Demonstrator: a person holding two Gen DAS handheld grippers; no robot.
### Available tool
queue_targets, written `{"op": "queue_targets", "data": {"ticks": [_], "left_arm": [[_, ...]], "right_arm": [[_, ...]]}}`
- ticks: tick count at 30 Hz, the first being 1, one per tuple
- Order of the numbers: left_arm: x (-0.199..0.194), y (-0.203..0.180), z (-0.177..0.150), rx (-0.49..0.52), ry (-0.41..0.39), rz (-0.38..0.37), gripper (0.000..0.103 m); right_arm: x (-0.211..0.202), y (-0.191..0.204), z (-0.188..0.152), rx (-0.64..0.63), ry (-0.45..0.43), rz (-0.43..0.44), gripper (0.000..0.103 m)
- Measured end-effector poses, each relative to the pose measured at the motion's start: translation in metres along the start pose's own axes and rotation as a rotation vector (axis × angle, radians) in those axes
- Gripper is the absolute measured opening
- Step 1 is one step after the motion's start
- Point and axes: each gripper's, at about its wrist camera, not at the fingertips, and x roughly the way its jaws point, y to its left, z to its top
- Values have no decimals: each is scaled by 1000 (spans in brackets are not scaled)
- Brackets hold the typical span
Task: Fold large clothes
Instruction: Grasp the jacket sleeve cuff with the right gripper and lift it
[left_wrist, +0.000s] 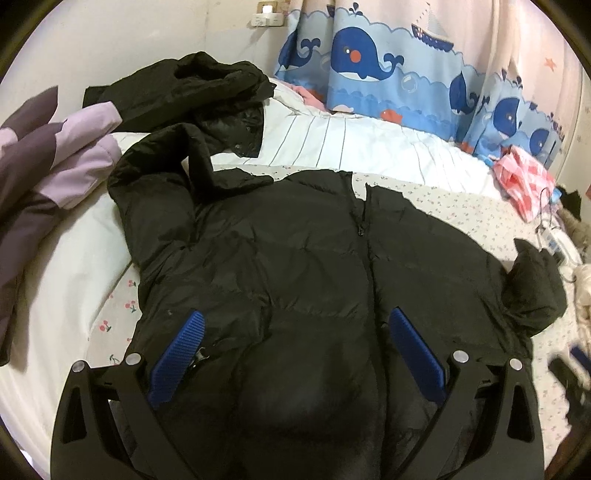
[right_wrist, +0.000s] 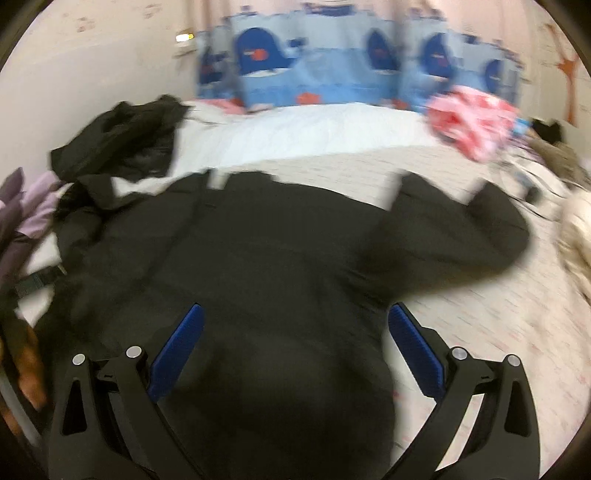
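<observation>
A large black puffer jacket lies spread front-up on the bed, zipper running down its middle, one sleeve bent up at the left and the other bunched at the right. My left gripper hovers open over the jacket's lower front, blue pads wide apart with nothing pinched between them. In the blurred right wrist view the same jacket fills the middle, and my right gripper stands open above its lower part. The right sleeve reaches out to the right.
A second black garment is heaped at the back left beside a purple jacket. A white striped quilt and a pink checked cloth lie behind. A whale-print curtain hangs at the back. Cables and clutter crowd the right edge.
</observation>
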Motion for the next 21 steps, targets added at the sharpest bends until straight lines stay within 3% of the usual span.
{"op": "queue_targets", "data": {"ticks": [4,8,11,13,15,19,21], "left_arm": [[-8,6,3,-19,-11,-16,96],[-7,13,4,-67,16,-55,96],[-10,19,2,-104,30,-73,96],[-13,20,1,-119,34,-83,96],[-18,22,0,-132,34,-93,96],[-27,20,-3,-157,39,-138,96],[-29,15,-4,-150,42,-157,96]], "right_arm": [[-14,-45,-64,80,151,-37,97],[-21,-38,-110,94,299,97,97],[-30,-12,-133,-1,331,153,96],[-36,0,-133,-94,308,173,61],[-40,-10,-117,-72,292,194,14],[-62,-54,-58,-117,161,45,8],[-73,-85,-35,-142,149,-44,8]]}}
